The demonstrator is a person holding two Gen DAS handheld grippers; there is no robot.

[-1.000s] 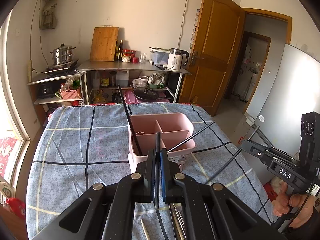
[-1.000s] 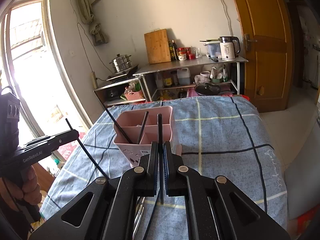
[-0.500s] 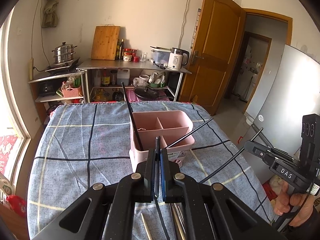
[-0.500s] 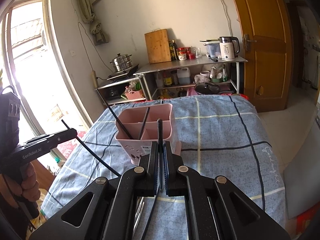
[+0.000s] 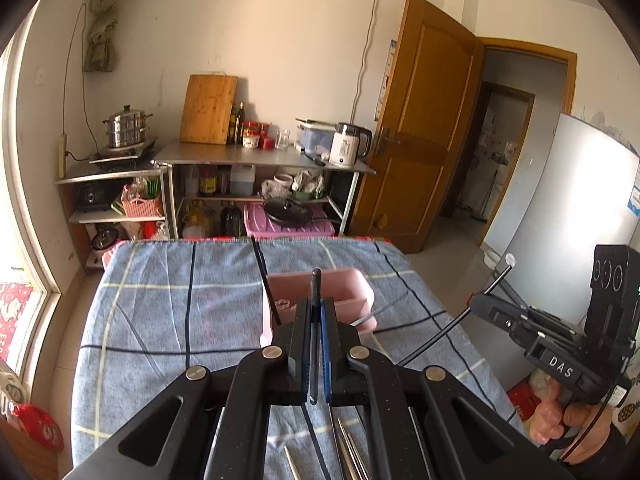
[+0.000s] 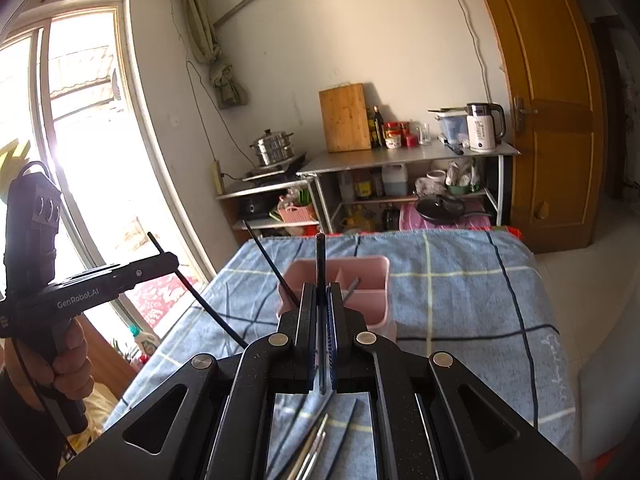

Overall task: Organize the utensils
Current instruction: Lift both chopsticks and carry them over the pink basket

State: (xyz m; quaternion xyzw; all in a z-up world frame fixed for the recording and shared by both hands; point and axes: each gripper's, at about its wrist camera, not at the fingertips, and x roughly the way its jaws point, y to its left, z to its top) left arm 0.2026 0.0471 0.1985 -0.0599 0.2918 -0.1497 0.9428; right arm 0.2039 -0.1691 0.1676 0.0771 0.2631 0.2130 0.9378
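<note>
We clamp one black chopstick [image 5: 316, 292] in our left gripper [image 5: 316, 312] and another chopstick [image 6: 321, 264] in our right gripper [image 6: 321, 300]. Ahead of the fingers, the pink holder [image 6: 372, 276] has a few sticks; several utensils [image 6: 316, 444] lie beneath, unsorted.

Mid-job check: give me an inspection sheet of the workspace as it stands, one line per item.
Surface: table under a blue checked cloth.
Job's things: pink utensil caddy with dividers, already holding a leaning black chopstick; more loose utensils lie on the cloth below the grippers.
Clutter: nothing seen on the table beyond these.
Grippers: left gripper shut on a black chopstick; right gripper shut on a second black chopstick.
Cables: wall cord above the shelf.
Surroundings: steel shelf with kettle, cutting board and steamer pot; wooden door; window.
</note>
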